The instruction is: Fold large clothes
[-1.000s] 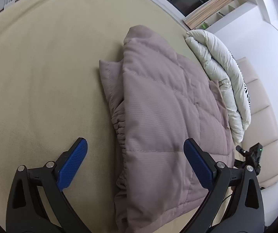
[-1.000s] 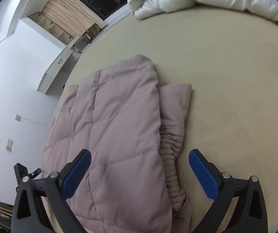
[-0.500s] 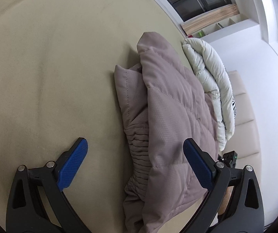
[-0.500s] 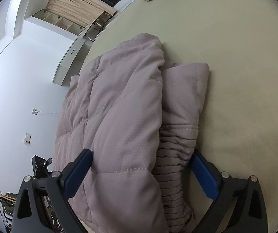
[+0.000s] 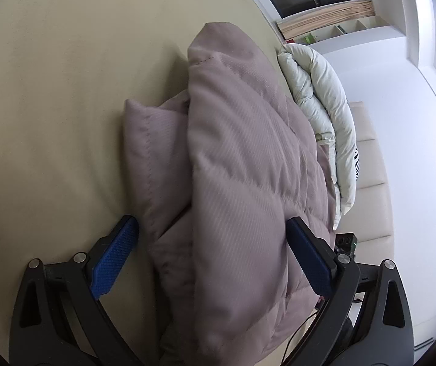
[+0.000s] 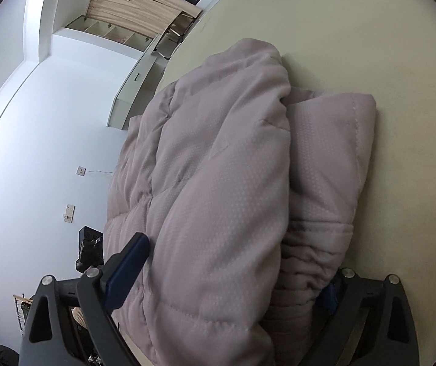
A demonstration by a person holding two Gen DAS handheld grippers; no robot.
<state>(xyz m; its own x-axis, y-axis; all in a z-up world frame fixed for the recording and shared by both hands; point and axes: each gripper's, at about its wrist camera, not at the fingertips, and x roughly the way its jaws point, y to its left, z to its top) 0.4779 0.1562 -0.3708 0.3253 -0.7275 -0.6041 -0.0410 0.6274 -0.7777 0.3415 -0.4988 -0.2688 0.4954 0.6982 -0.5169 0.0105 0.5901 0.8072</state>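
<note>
Beige bed (image 5: pixel 50 91); mauve quilted jacket (image 5: pixel 242 183) folded on it; white duvet (image 5: pixel 324 106) beside.

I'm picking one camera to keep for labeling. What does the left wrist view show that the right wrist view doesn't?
Only the left wrist view shows the beige padded headboard and most of the white duvet. Only the right wrist view shows the wall sockets and the jacket's elastic cuff. Both show the mauve puffer jacket on the bed, straddled by an open gripper.
</note>
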